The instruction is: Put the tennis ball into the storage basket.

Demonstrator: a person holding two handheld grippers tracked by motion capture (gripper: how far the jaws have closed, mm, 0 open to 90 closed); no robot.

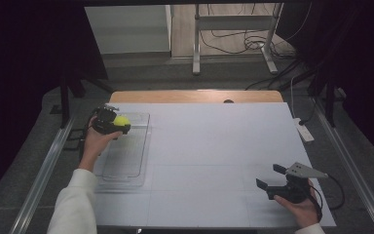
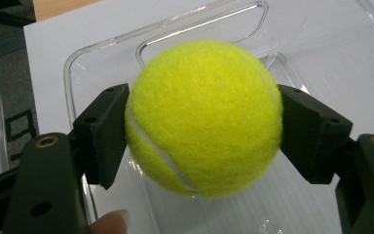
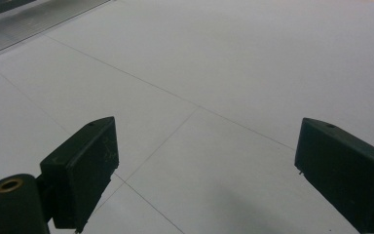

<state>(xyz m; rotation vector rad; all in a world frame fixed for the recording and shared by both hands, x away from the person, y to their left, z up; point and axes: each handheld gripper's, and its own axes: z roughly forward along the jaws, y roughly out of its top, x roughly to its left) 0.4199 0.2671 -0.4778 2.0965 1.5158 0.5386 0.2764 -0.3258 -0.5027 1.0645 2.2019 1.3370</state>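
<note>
One tennis ball (image 2: 203, 118), round, bright yellow-green and fuzzy with a pale curved seam running across its felt, sits clamped between the two black jaws of the left gripper (image 2: 202, 131); the flat blocky pads press on its left and right sides, so the jaws stand as far apart as the ball is wide. In the high view the ball (image 1: 121, 120) is held above the far end of a single clear plastic tray (image 1: 126, 165), a shallow rectangular container with rounded corners, a glossy rim and a faintly ribbed floor, which lies near the table's left edge. From the left gripper view the ball seems to hang clear of the tray floor (image 2: 272, 204) rather than rest on it, though the see-through plastic makes that hard to judge. The person's left hand (image 1: 96, 141), in a white sleeve, carries the left gripper (image 1: 119, 124), and a fingertip shows at the bottom of the left gripper view. The table (image 1: 214, 146) is covered by a smooth, matt white sheet marked with thin straight lines, with a strip of wood showing at its far edge. Well apart, near the table's front right corner, the right hand (image 1: 304, 207) holds the right gripper (image 1: 269, 176) with its grey three-cornered plate on top; its two black jaws stand wide apart with nothing between them, over bare white surface (image 3: 209, 146).
</note>
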